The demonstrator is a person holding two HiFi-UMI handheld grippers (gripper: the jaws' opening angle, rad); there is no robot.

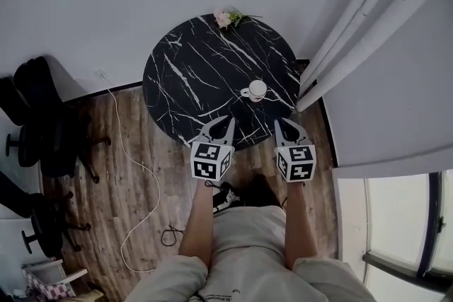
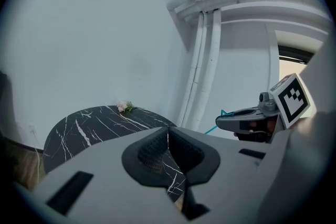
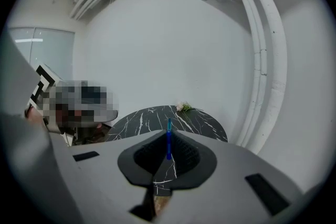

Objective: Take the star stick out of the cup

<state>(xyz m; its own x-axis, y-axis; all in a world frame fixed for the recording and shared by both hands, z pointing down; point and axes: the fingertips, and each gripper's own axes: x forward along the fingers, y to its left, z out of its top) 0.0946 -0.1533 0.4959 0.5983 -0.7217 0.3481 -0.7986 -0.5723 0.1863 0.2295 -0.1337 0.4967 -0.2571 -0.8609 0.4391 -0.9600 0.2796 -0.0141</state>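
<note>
A white cup (image 1: 255,90) stands on the round black marble table (image 1: 191,67), toward its right side. My right gripper (image 3: 168,132) is shut on a thin blue star stick (image 3: 168,140), which stands upright between the pads. The left gripper view shows the stick's teal star tip (image 2: 224,112) poking out past the right gripper (image 2: 223,122). In the head view the right gripper (image 1: 283,124) hovers over the table's near edge, in front of the cup and apart from it. My left gripper (image 1: 225,122) sits beside it, its jaws (image 2: 168,131) pressed together with nothing between them.
A small pink flower sprig (image 1: 228,18) lies at the table's far edge. White curtains (image 1: 368,25) hang close on the right. Black office chairs (image 1: 35,117) stand at the left, and a white cable (image 1: 145,173) trails over the wooden floor.
</note>
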